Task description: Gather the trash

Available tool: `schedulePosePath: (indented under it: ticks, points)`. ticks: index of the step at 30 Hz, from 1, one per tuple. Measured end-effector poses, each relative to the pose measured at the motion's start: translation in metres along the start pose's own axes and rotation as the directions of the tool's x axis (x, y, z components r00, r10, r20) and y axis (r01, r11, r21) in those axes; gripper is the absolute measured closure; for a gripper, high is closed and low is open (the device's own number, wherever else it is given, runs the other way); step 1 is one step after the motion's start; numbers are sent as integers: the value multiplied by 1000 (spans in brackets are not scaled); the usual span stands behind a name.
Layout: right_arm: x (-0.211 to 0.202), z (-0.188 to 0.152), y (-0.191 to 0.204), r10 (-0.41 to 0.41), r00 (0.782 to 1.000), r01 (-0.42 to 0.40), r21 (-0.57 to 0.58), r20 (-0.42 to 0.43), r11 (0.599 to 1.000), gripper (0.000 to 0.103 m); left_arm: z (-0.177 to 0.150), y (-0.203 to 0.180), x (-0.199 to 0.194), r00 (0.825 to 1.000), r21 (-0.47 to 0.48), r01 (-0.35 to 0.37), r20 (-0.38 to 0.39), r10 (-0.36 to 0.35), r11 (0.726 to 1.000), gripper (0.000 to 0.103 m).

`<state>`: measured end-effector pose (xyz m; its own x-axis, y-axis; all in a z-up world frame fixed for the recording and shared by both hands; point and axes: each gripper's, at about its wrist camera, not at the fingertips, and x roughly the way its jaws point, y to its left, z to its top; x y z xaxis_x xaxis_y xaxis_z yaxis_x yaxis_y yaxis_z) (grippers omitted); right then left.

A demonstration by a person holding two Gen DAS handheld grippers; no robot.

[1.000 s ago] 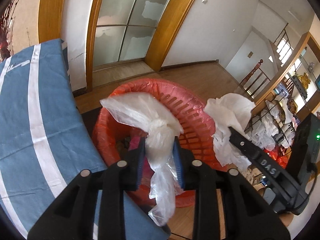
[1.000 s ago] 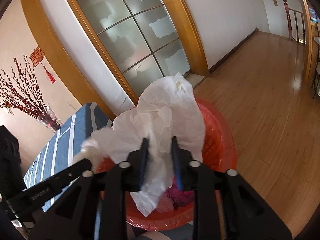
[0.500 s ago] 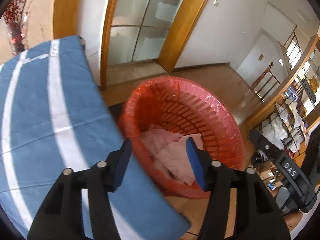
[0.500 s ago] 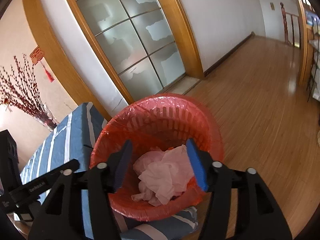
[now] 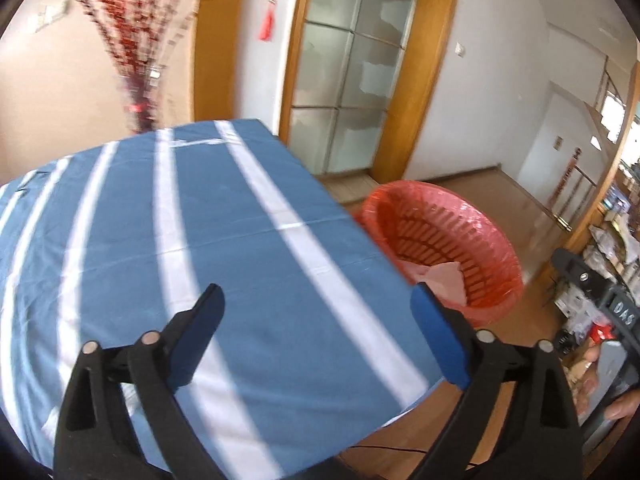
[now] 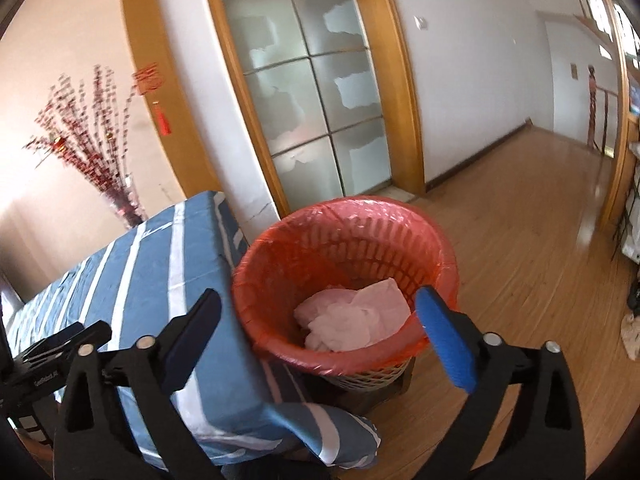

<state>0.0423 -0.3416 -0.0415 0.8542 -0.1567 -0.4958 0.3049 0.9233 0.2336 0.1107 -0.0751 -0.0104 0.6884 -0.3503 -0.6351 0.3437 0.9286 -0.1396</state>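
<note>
Where 1 second ago each gripper pinched a wad, both of mine have just been opening and now stand spread wide with nothing between them — my left gripper [image 5: 316, 322] over the blue striped tablecloth [image 5: 208, 240], my right gripper [image 6: 320, 312] facing the red basket [image 6: 280, 248]. White tissue and plastic trash [image 6: 352, 320] lies inside the basket, which stands on the wooden floor [image 6: 520, 240] just beside the table's edge. Behind it — a frosted glass door [image 6: 308, 96] and red branches [image 6: 88, 140].

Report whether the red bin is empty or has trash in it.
Has trash in it: crumpled white tissue lies at the bottom of the red bin.
</note>
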Motion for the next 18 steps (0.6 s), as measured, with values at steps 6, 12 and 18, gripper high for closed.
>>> schedulePosePath:
  ticks: [6, 12, 18]
  points:
    - [-21, -15, 33, -4, 1000, 8, -119, 30, 993, 2, -23, 21, -31, 995, -40, -93, 29, 94, 995, 4]
    - [-34, -29, 45, 11, 999, -7, -118, 39, 993, 2, -34, 27, -54, 985, -42, -160, 66, 162, 986, 4]
    - [-39, -38, 56, -1, 1000, 4, -134, 19, 991, 2, -44, 28, -73, 974, -49, -194, 113, 199, 980, 4]
